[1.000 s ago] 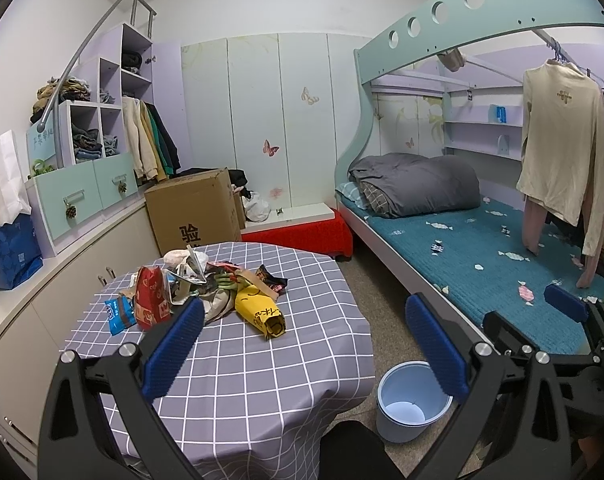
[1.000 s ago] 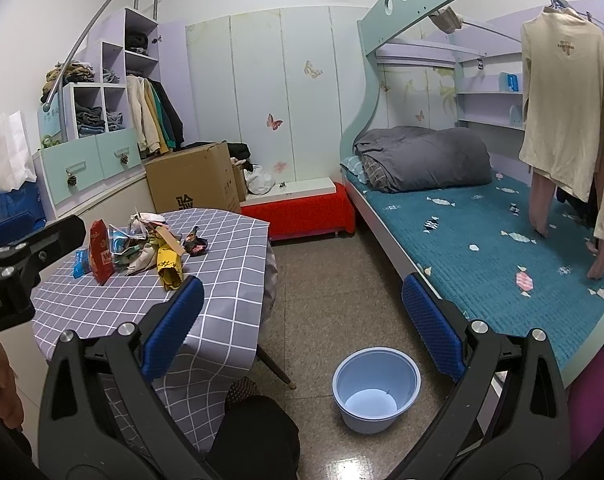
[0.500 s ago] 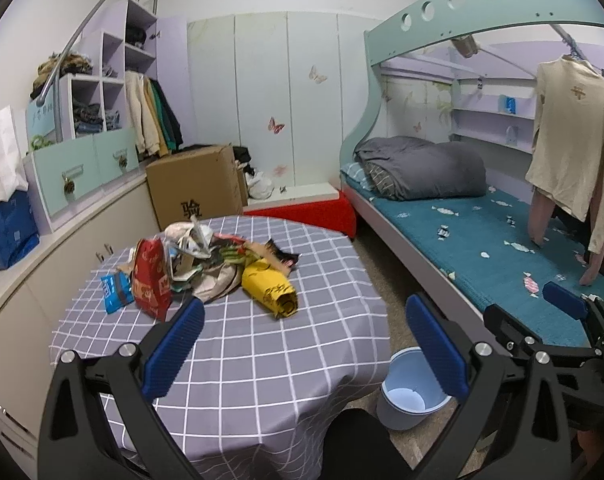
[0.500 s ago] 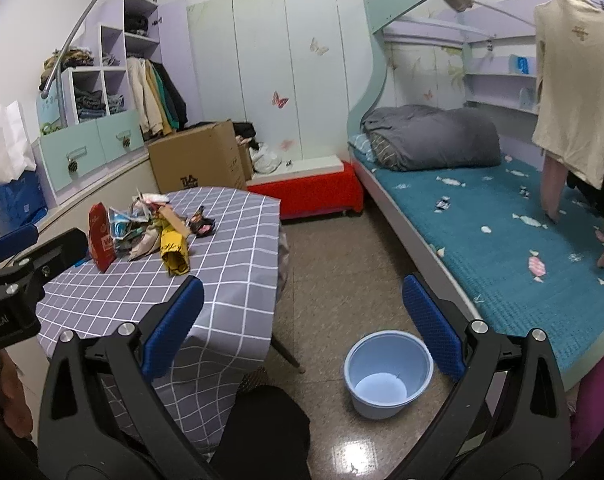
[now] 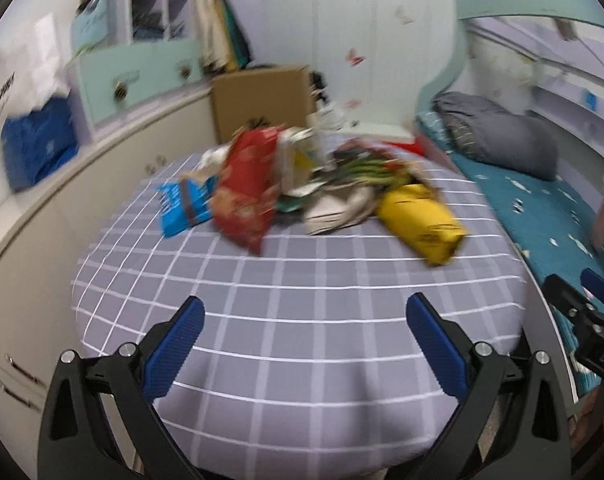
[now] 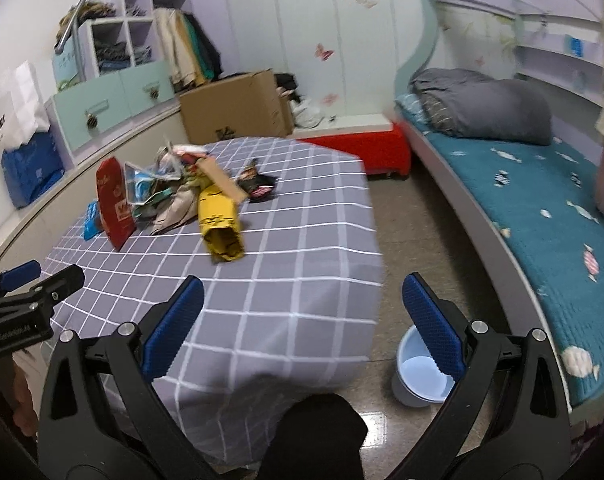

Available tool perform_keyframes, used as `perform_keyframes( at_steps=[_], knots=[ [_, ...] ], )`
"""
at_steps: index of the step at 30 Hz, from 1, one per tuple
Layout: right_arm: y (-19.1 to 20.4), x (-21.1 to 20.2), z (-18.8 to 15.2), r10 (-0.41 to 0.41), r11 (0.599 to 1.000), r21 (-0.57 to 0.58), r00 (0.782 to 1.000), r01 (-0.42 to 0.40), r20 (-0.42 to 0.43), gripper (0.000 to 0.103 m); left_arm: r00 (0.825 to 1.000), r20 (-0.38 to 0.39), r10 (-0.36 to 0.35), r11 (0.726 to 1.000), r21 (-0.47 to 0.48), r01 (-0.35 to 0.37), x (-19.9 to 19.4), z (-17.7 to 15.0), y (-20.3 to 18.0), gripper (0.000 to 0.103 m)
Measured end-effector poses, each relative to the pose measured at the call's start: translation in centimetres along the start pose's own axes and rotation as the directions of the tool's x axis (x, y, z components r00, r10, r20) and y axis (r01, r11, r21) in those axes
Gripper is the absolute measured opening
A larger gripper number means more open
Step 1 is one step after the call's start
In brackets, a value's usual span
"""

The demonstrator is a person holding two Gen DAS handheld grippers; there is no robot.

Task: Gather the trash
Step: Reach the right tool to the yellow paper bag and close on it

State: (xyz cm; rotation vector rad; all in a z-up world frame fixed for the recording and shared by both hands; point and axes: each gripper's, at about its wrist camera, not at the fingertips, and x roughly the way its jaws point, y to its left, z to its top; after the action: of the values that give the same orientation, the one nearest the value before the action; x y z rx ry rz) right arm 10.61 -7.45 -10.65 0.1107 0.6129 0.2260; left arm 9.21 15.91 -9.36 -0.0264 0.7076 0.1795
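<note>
Trash pile (image 5: 314, 184) lies on the far half of the grid-patterned table (image 5: 302, 320), with a red bag (image 5: 246, 192) standing at its left and a yellow bag (image 5: 422, 220) lying at its right. Compared with one second earlier, both cameras have advanced and the pile appears larger. Left gripper (image 5: 300, 320) hovers above the table's near half, jaws spread wide, holding nothing. Right gripper (image 6: 302, 300) is equally wide apart and empty, above the table's right edge. Blue bucket (image 6: 418, 376) stands on the floor beside the table.

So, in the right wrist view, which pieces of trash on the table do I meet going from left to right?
Blue wrapper → red snack bag → beige crumpled bag → yellow bag → dark wrapper.
</note>
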Motion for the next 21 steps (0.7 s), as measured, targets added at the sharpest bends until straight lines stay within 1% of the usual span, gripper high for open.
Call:
perform_keyframes(
  at_steps=[3, 6, 10, 15, 17, 21],
  knots=[
    [1.1, 2.4, 0.6, 0.014, 1.000, -0.020, 1.000, -0.015, -0.025, 0.097, 1.000, -0.030, -0.003, 1.000, -0.031, 0.002, 1.9, 0.2, 1.9, 0.099],
    [1.7, 4.3, 1.1, 0.021, 0.999, -0.036, 0.999, -0.022, -0.043, 0.097, 0.999, -0.052, -0.016, 0.999, -0.039, 0.014, 3.4, 0.6, 2.7, 0.099],
    [2.3, 6.5, 1.8, 0.034, 0.998, -0.045, 0.997, -0.037, -0.064, 0.097, 0.998, -0.060, -0.025, 1.000, -0.018, 0.024, 4.6, 1.1, 2.1, 0.099],
    [3.2, 9.8, 3.0, 0.077, 0.995, -0.052, 0.991, -0.083, -0.112, 0.097, 0.997, -0.068, -0.037, 0.999, 0.015, 0.038, 6.0, 1.9, 1.1, 0.099],
    [3.7, 10.6, 3.4, 0.088, 0.994, -0.057, 0.990, -0.095, -0.112, 0.096, 0.997, -0.074, -0.036, 0.999, 0.026, 0.038, 6.5, 2.1, 0.8, 0.099],
    [4.7, 11.9, 4.2, 0.120, 0.989, -0.076, 0.984, -0.131, -0.134, 0.079, 0.997, -0.071, -0.036, 0.999, 0.038, 0.039, 6.8, 2.6, 0.5, 0.099]
  ],
)
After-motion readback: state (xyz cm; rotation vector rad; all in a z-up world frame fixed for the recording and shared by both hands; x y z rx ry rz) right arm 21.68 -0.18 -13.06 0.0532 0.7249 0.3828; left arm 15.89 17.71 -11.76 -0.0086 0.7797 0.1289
